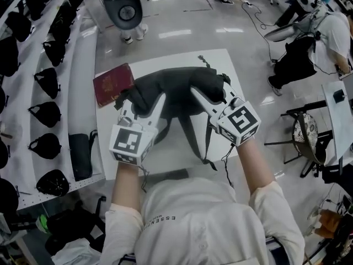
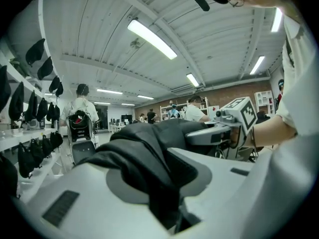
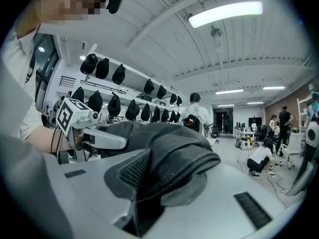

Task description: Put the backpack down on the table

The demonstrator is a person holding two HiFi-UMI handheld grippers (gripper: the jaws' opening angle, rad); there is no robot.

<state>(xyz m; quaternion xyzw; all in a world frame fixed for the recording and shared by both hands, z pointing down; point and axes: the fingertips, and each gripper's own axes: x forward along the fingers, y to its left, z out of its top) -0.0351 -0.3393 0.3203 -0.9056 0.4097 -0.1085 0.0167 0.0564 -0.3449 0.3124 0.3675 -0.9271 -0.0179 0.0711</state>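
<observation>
Red book (image 1: 113, 83): lies on the white table (image 1: 220, 59), at its left side
Left gripper (image 1: 142, 101): clamped on a thick fold of the black backpack (image 1: 176, 90)
Backpack: held up over the table between both claws; its straps dangle
Right gripper (image 1: 212, 93): pinching the mesh cloth on the other side
Feel: looks soft and floppy, probably light; hold the thick top folds, one each side

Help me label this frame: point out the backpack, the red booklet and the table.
backpack (image 1: 176, 88), head view, top of its black body.
red booklet (image 1: 112, 84), head view, middle of cover.
table (image 1: 168, 154), head view, bare near side.
</observation>
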